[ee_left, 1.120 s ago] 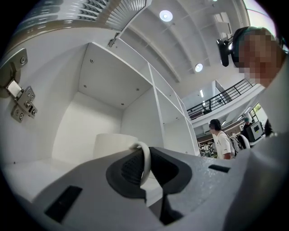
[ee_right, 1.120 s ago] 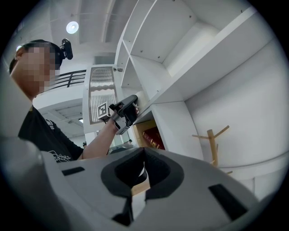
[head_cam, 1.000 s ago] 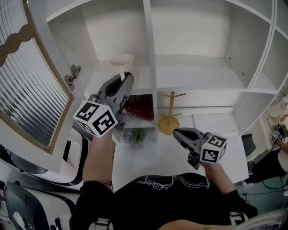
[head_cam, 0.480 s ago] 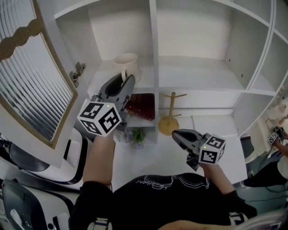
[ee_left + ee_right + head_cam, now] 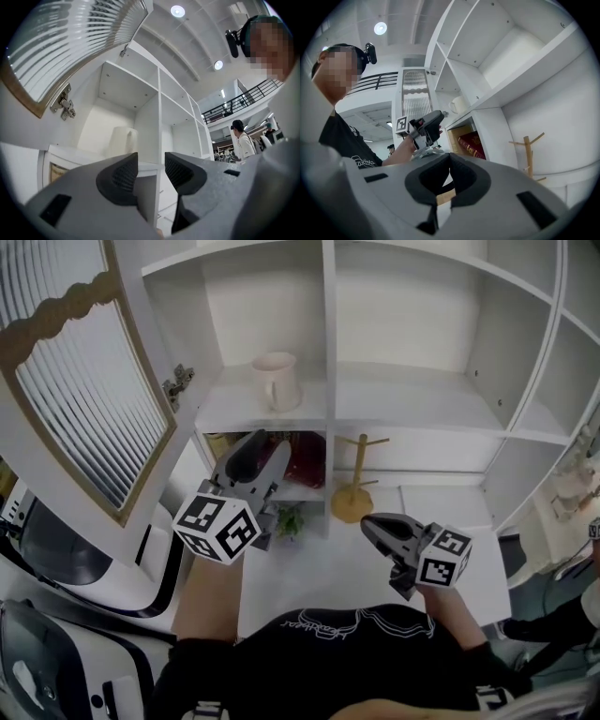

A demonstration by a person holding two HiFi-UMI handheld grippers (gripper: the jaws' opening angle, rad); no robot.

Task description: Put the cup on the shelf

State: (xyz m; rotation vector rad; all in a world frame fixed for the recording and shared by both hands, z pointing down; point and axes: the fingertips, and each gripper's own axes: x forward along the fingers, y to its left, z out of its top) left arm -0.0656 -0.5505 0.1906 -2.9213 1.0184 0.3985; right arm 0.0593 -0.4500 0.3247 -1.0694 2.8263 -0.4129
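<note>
The jaws of the left gripper (image 5: 263, 450) have just been opening and now stand wide apart, with nothing between them. In its own view only the shelf edge and the divider show through the gap. The cup (image 5: 277, 381) stands upright on its own at about twelve o'clock from those jaws in the head view. It sits on the shelf (image 5: 230, 411) of the upper left compartment, near the divider and well clear of the pads. That gap suggests the cup is placed and the jaws are spread to clear it.

The right gripper (image 5: 372, 522) has its jaws closed tip to tip on nothing. It is held low at about four o'clock from the left one, probably parked out of the way. The cabinet door (image 5: 84, 381) is swung open at ten o'clock, leaving the compartment reachable. A mug tree (image 5: 355, 482) and a red book (image 5: 305, 460) sit below the shelf.
</note>
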